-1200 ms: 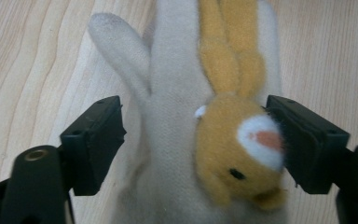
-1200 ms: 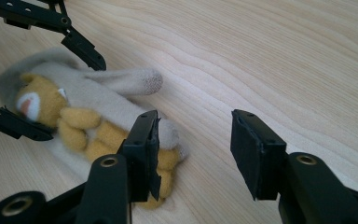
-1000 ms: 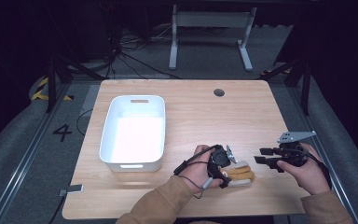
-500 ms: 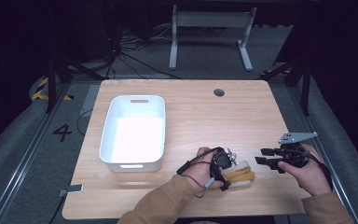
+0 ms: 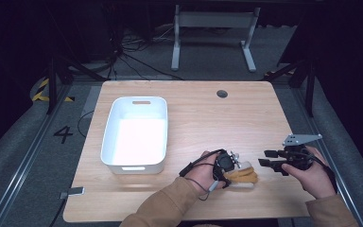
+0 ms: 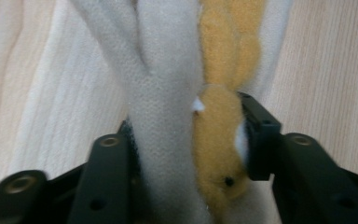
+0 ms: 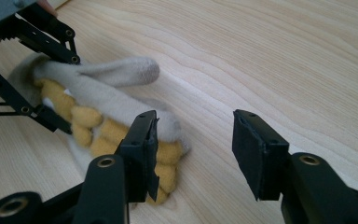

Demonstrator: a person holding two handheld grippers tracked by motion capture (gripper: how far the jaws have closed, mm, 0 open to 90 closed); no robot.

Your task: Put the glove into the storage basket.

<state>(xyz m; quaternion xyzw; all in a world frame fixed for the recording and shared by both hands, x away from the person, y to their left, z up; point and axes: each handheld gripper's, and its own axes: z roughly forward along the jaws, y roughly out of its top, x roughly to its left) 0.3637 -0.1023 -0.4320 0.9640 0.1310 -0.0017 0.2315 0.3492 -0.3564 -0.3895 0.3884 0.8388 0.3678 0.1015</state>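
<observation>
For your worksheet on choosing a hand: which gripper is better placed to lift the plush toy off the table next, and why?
Left. The left gripper has just been closing its jaws around the plush toy; the right gripper is open beside it, holding nothing.

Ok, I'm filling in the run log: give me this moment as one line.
left tool: jaws just closing, pressing on plush toy | right tool: open, empty, beside toy | white bin: empty | table
</observation>
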